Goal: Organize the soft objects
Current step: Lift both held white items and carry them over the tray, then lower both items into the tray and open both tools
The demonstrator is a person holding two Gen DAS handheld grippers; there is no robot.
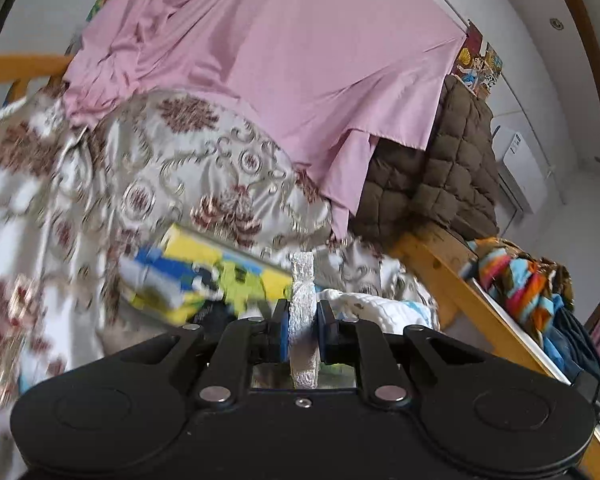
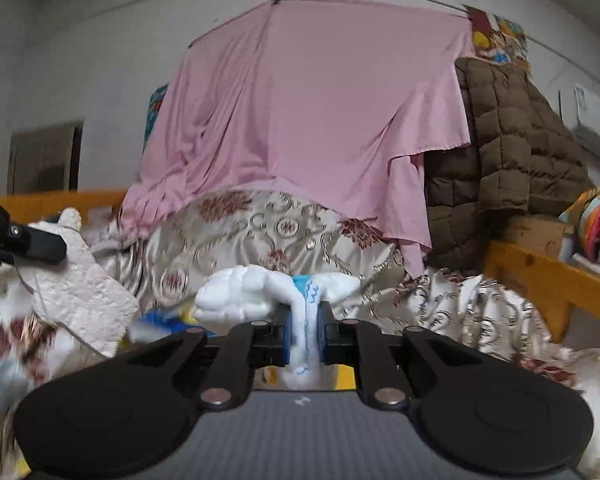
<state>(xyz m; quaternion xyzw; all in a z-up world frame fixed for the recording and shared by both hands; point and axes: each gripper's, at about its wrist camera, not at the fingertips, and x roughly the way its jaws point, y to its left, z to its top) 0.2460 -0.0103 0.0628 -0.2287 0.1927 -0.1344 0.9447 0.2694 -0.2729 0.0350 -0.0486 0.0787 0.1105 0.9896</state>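
Left wrist view: the left gripper has its jaws clenched on the edge of a white quilted cloth, which stands up as a thin strip between the blue pads and runs back toward the camera. Just left of the jaws lies a yellow, blue and green box, blurred; its print cannot be read. Beyond the jaws a floral bedspread is heaped on the bed, with a pink sheet hung above it. To the right of the jaws run a wooden bed rail, a brown quilted jacket and a striped cloth. A white wall unit far right bears a label too small to read.

Right wrist view: the right gripper has its jaws clenched on a white cloth with blue markings, which bunches up just ahead of the pads and hangs down between them. The markings are not legible as writing. At far left the other gripper's finger touches the white quilted cloth, which hangs as a broad flap. The floral bedspread lies beyond the jaws, the pink sheet above it, the brown quilted jacket and wooden bed rail to the right.
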